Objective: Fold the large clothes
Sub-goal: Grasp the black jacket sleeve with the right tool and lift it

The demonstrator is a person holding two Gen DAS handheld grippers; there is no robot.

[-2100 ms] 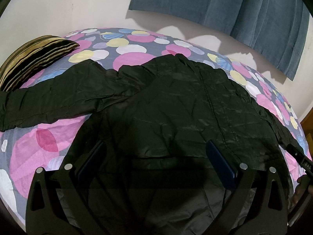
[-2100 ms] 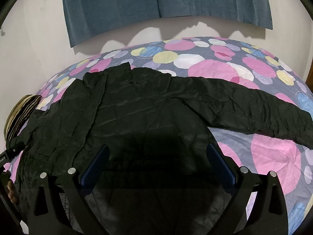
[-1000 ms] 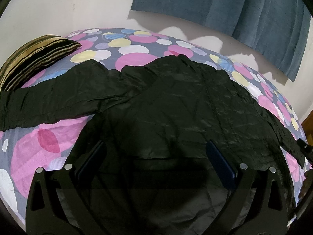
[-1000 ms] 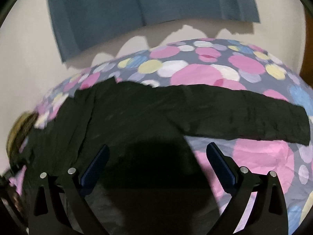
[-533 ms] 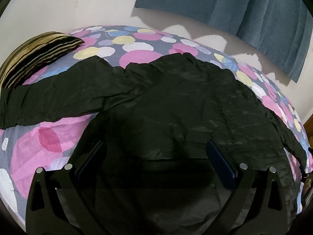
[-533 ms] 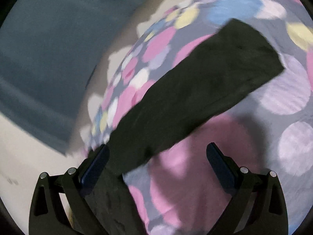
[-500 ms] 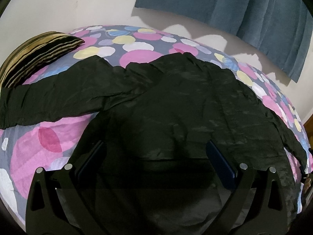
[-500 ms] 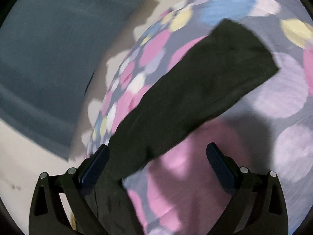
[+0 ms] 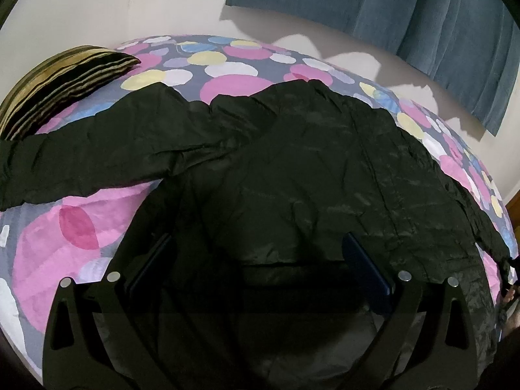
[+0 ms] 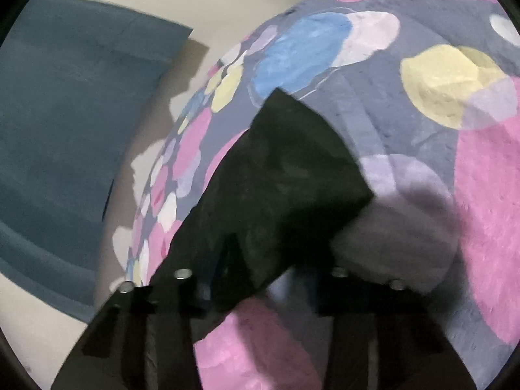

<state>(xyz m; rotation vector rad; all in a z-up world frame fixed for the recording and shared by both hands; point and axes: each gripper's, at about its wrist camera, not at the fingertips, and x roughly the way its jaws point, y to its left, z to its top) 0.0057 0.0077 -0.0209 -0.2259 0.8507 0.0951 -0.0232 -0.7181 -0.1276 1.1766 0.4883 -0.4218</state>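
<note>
A large black jacket [image 9: 292, 169] lies spread flat on the bed, one sleeve [image 9: 91, 156] stretched out to the left. My left gripper [image 9: 256, 266] hovers open over the jacket's lower body, holding nothing. In the right wrist view the jacket's other sleeve [image 10: 276, 178] lies across the bedsheet, its cuff end pointing up and right. My right gripper [image 10: 266, 279] is low over this sleeve near the cuff; the view is blurred, and its jaws look partly closed in.
The bed has a sheet [image 9: 65, 243] with pink, blue and yellow circles. A striped brown pillow [image 9: 58, 81] lies at the far left. A blue curtain [image 9: 406, 9] hangs on the wall behind; it also shows in the right wrist view [image 10: 65, 130].
My right gripper has swung right from the jacket body along the sleeve to its cuff and dropped close to it. The left gripper has hardly moved.
</note>
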